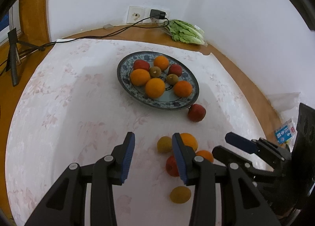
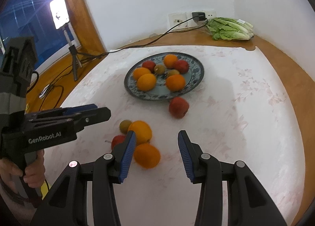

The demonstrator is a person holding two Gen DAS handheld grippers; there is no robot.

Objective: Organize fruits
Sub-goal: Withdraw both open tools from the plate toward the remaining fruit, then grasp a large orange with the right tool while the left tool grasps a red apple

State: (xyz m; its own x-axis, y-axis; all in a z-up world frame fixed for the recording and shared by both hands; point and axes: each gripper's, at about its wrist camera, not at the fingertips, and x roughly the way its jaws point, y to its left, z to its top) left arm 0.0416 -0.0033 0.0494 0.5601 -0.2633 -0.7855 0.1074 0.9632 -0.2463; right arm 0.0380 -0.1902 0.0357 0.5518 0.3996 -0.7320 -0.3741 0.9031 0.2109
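A round table with a pale flowery cloth (image 1: 59, 108) holds a blue and white plate (image 1: 126, 80) near the middle. On the plate sit four oranges, two red apples and two small brown kiwis, all close together. One more red apple (image 1: 196, 113) lies on the cloth just beside the plate's near rim. Closer in there is a little bunch of loose fruit: a big orange (image 2: 140, 131), a second orange (image 2: 146, 155) touching it, a red apple (image 2: 117, 141) and a green-brown kiwi (image 2: 125, 125). Another yellow-green fruit (image 1: 180, 194) lies alone, seen only from the left camera. The left gripper (image 1: 153, 157) hangs above the cloth with its blue pads apart and nothing between them; the loose fruit shows just behind its right finger. The right gripper (image 2: 157, 154) is also apart and holds nothing, with the loose oranges by its left finger. A hand (image 2: 33, 172) holds the left tool's handle. A bag of green lettuce (image 1: 186, 32) lies at the back by the wall, near a charger (image 1: 157, 14) plugged into the socket
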